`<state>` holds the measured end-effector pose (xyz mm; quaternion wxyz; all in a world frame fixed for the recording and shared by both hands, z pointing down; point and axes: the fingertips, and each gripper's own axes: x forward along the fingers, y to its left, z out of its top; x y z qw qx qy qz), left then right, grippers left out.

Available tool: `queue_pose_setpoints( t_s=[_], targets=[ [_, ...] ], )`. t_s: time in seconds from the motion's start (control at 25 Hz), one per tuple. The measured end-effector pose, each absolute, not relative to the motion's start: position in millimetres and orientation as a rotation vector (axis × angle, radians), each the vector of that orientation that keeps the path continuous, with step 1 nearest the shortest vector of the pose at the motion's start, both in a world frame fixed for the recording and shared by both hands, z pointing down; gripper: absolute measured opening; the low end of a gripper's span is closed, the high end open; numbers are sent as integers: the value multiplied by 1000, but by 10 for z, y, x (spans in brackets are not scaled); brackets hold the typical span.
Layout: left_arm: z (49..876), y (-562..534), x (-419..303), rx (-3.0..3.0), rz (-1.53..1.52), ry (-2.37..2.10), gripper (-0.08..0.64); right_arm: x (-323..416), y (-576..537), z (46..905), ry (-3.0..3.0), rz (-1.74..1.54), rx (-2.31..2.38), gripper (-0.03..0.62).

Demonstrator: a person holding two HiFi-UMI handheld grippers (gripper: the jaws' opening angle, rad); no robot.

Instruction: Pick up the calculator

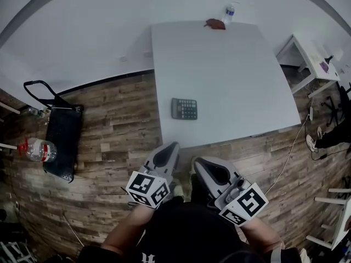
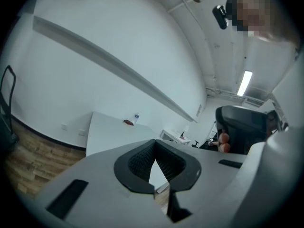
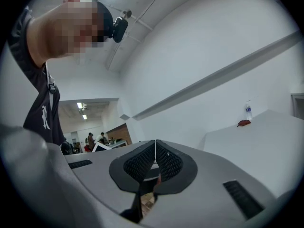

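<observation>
Floor: brown wooden plank floor point(image 1: 120, 125) around the furniture; the head view shows it broadly.
Tabletop: large white rectangular tabletop point(image 1: 219, 70) set against a white wall. Both gripper views take it in from low down at its near side, with only the far-edge items showing on it.
Shirt: the person's black shirt point(image 3: 45, 118) bears a white emblem that looks like the letter R, clearest in the right gripper view.
Trolley: black flat hand trolley point(image 1: 63, 136) on the floor, left of the tabletop; head view only.
Side table: small white side table point(image 1: 304, 53) beyond the tabletop's right edge.
Left tool point(image 1: 166, 151): grey, jaws closed tip to tip with nothing between them. It is held short of the tabletop's near edge. Its cube carries black-and-white square markers.
Right tool point(image 1: 202, 166): grey, pads pressed together and empty, just beside the left one.
Jug: clear plastic water jug with a red cap point(image 1: 38, 149) lying on the floor by the trolley.
Calculator: dark grey rectangular calculator point(image 1: 184, 108) lying flat near the tabletop's near edge. It is ahead of both tools and apart from them. It appears in the head view only, and its key print is too small to read.
Bottle: small clear water bottle point(image 1: 230, 12) upright at the far edge, label unreadable.
Red object: small reddish-brown item point(image 1: 215, 23) just beside the bottle.
</observation>
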<state>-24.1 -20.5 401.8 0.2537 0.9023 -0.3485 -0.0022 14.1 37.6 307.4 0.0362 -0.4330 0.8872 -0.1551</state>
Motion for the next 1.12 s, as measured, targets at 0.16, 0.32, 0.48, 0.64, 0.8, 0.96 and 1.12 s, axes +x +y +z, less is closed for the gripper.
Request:
queue_pose_setpoints(
  t_s=[0.16, 0.32, 0.48, 0.64, 0.8, 0.96, 1.12],
  targets=[
    [4417, -530, -250, 2332, -10, -1033, 6, 224, 122, 3197, 2751, -501, -1274, 15],
    [4868, -903, -236, 2222, 17, -1117, 6, 289, -236, 3294, 2803, -524, -1182, 15],
    [5334, -1194, -193, 2093, 18, -1162, 8, 408, -582, 3366, 2842, -578, -1087, 15],
    [5804, -1412, -195, 1993, 29, -1198, 8, 501, -885, 3500, 2877, -640, -1038, 15],
    [6218, -1547, -244, 1903, 22, -1231, 99, 560, -1133, 3633, 2879, -703, -1010, 15],
    [6540, -1607, -223, 1827, 14, -1255, 114, 566, -1297, 3796, 2897, -767, -978, 15],
    [6779, -1633, -185, 1755, -5, -1274, 123, 565, -1380, 3929, 2909, -824, -958, 15]
  ],
)
